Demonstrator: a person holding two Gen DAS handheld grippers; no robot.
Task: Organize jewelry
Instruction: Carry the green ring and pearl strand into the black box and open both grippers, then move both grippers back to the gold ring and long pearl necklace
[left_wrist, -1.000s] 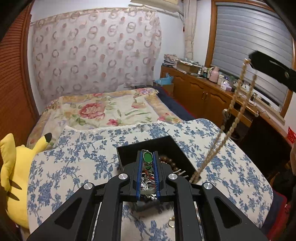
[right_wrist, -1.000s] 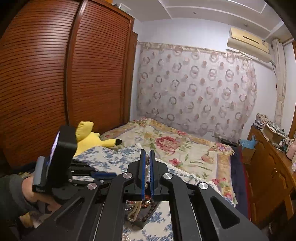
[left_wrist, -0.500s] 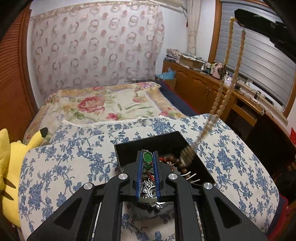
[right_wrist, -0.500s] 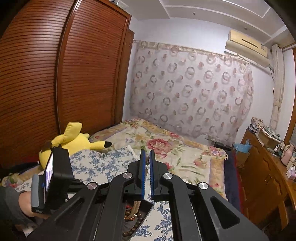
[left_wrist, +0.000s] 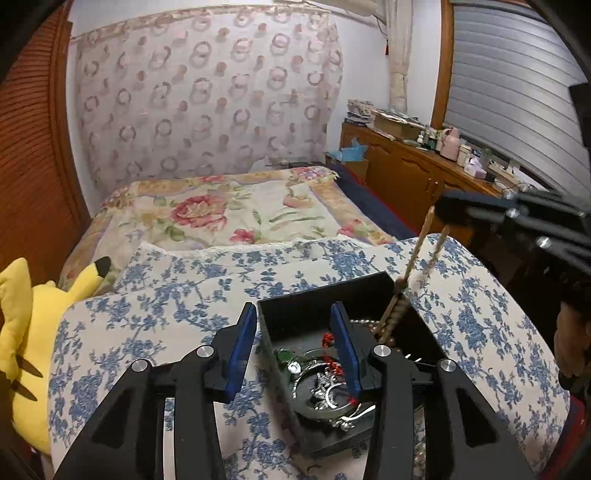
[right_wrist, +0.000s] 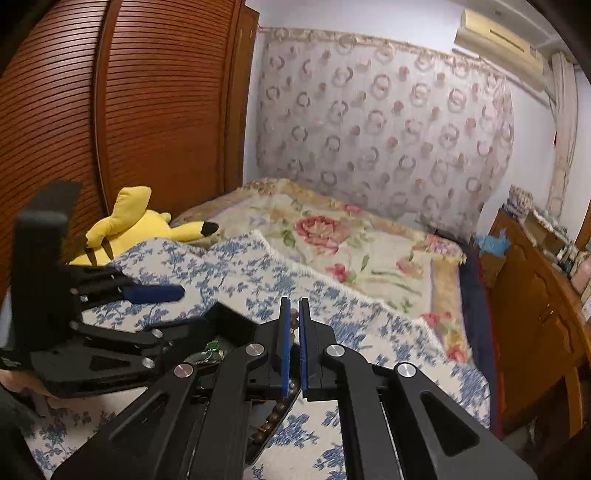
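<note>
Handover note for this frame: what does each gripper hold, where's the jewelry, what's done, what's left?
Left gripper: open, empty, straddling the near-left wall of the black box.
Right gripper: shut on the bead necklace, whose lower end hangs into the box.
In the box: a silver chain piece, green and red bits, brown beads.
Done: several pieces are boxed.
Left: lower and release the necklace; a few pieces lie on the floral cloth beside the box.

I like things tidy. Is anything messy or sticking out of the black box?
Yes. The beige bead necklace hangs half out over the black box rim, pinched by the right gripper. A few beads lie outside on the blue-flowered cloth.
</note>
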